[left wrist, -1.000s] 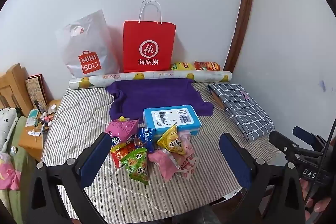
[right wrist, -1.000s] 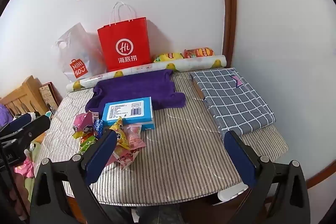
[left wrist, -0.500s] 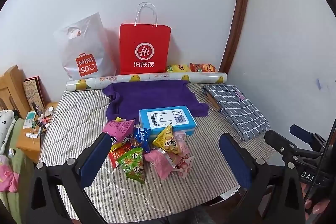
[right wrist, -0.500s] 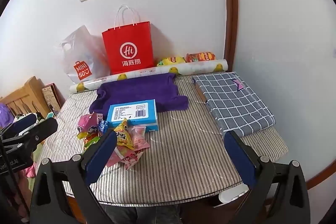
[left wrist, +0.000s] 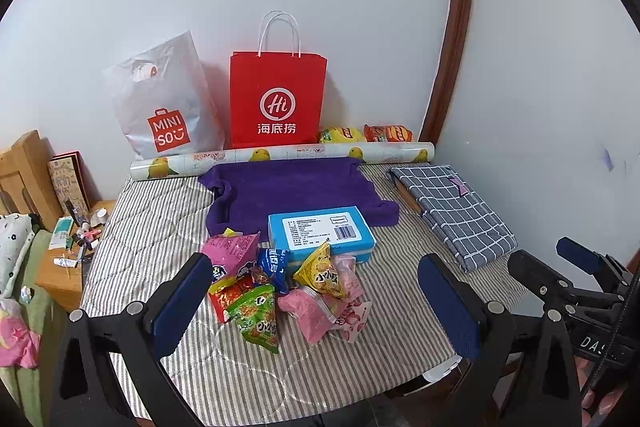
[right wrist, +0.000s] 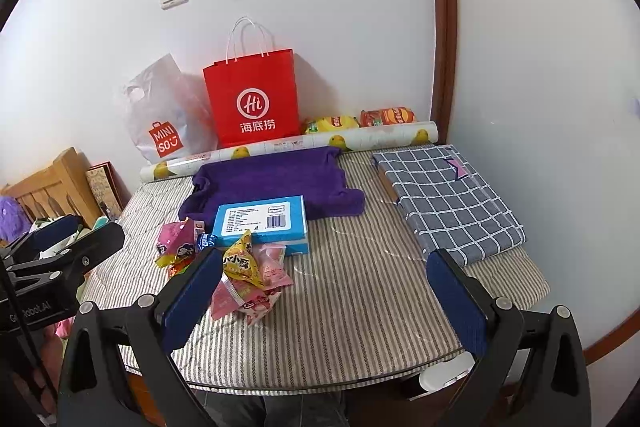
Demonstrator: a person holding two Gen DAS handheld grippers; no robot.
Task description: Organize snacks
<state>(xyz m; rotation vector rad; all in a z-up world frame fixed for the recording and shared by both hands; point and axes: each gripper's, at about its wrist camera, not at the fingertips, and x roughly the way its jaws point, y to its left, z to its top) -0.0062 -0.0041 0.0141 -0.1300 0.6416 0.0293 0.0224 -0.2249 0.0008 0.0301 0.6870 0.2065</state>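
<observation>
Foil snack packets [left wrist: 280, 291], loose heap on the striped bench [left wrist: 152, 227], lying ahead between the left tongs [left wrist: 316, 307], gaping and empty, and just left of the right tongs [right wrist: 324, 299], likewise wide and empty; recommended: take the topmost yellow packet [left wrist: 322, 271] singly by its crimped edge, beside the blue box [left wrist: 320, 231].

The left finger [right wrist: 188, 299] of the right gripper covers part of the snack pile [right wrist: 240, 267] (perhaps the green packet). The blue box [left wrist: 320, 233] label print is too small to read.
</observation>
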